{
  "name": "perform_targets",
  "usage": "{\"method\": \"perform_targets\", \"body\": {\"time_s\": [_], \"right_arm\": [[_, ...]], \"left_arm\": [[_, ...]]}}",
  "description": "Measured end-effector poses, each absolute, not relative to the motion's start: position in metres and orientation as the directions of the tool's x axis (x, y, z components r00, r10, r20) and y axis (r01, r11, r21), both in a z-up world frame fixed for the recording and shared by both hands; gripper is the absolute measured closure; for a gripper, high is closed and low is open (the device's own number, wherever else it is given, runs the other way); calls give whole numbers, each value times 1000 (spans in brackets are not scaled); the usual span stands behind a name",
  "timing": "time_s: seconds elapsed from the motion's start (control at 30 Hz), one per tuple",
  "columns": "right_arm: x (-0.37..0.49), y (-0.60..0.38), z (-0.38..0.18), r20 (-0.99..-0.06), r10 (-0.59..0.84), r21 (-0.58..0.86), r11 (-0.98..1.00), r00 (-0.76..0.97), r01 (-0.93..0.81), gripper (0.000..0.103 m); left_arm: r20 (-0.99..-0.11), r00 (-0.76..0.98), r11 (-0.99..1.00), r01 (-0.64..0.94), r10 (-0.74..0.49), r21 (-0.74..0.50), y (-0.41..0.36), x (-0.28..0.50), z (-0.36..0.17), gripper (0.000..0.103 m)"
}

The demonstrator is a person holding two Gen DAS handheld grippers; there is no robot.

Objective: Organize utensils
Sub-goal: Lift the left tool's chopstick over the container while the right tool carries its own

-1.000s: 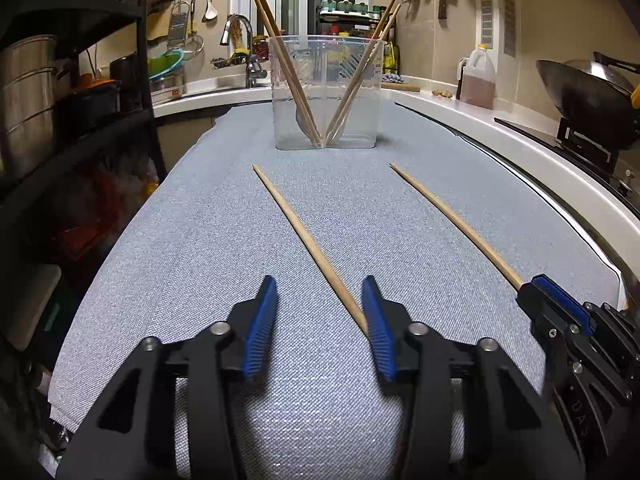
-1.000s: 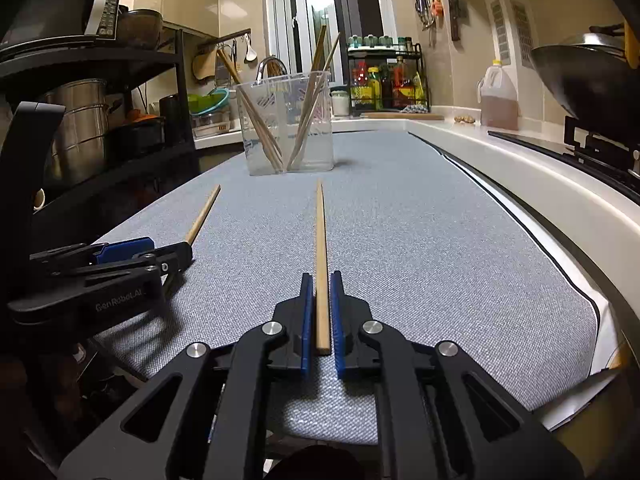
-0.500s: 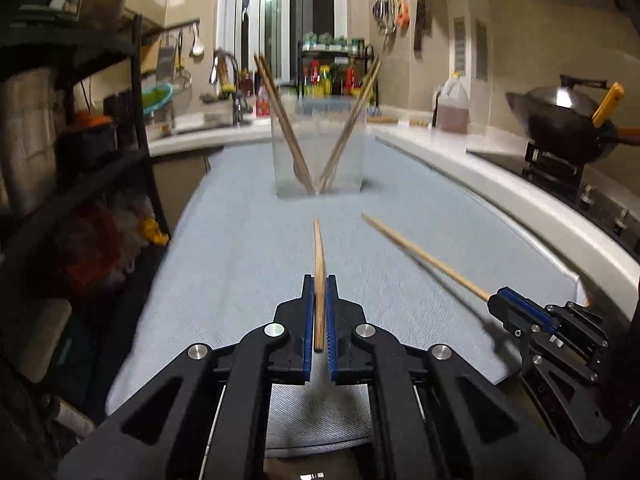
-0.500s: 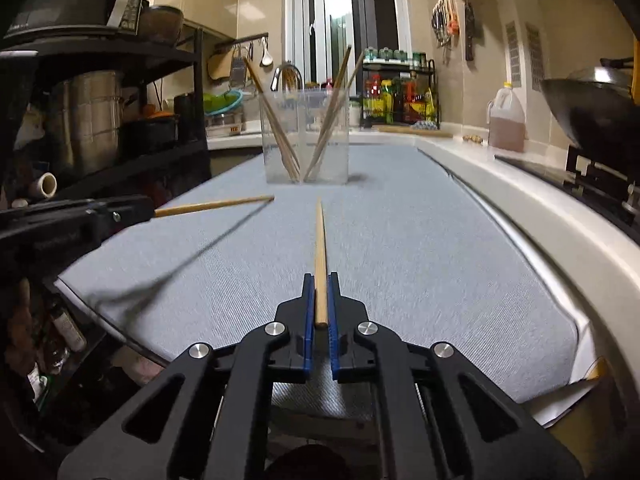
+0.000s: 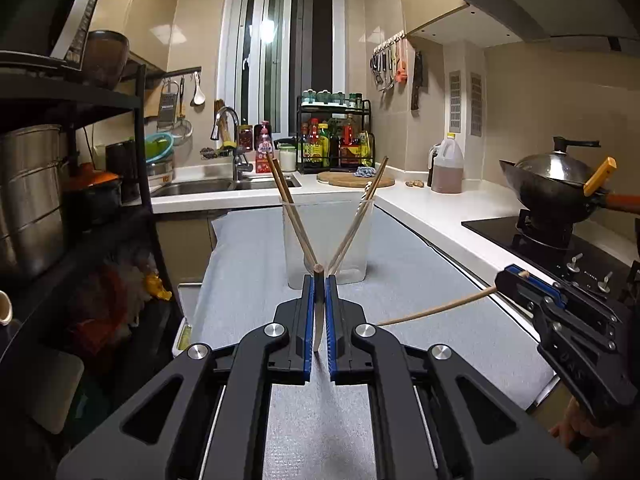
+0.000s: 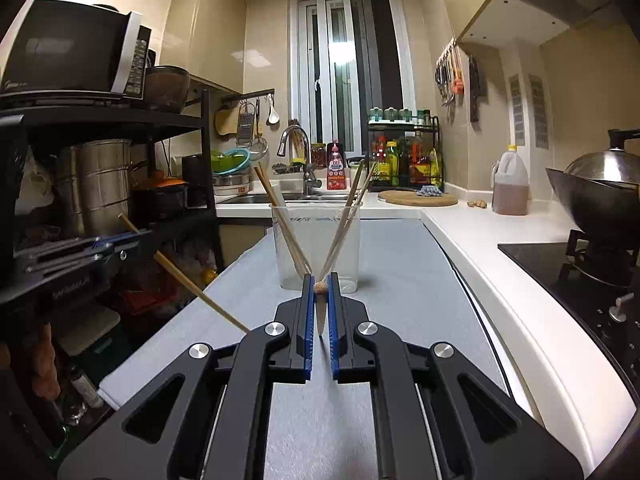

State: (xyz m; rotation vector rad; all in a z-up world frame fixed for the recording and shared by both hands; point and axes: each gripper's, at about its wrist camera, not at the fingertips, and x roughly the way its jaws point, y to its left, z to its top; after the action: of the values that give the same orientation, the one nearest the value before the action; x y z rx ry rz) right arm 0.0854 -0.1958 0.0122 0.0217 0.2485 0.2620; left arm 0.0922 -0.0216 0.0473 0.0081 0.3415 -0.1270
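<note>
Each hand-held gripper is clenched on one thin light-wood chopstick: the left hand-held gripper [image 5: 319, 280] pinches the left chopstick [image 5: 318, 312] between its blue pads, and the right hand-held gripper [image 6: 320, 286] clamps the right chopstick [image 6: 321, 308] likewise. Both sticks point roughly ahead, clear of the grey textured mat [image 5: 248, 264] on the bench, likely so their tips can drop into the clear plastic tumbler [image 5: 326, 240] straight ahead, where four chopsticks already lean crossed.

beige tiled walls [image 5: 540, 92], tall window [image 5: 280, 48], black shelving [image 6: 120, 120], white counter [image 5: 440, 208].
</note>
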Motion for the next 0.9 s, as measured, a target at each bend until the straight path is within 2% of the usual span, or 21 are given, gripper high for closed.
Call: {"method": "perform_targets", "body": {"time_s": [0.13, 0.33, 0.9], "right_arm": [[114, -193, 33, -277, 269, 80, 963, 922, -257, 96], [145, -184, 69, -262, 286, 71, 958, 922, -277, 96], [176, -177, 109, -254, 307, 65, 952, 917, -301, 97]], "left_arm": [[-364, 922, 991, 131, -135, -35, -14, 109, 61, 98], [-405, 904, 990, 140, -138, -25, -10, 140, 88, 98], [-402, 905, 988, 152, -141, -5, -19, 176, 129, 98]]}}
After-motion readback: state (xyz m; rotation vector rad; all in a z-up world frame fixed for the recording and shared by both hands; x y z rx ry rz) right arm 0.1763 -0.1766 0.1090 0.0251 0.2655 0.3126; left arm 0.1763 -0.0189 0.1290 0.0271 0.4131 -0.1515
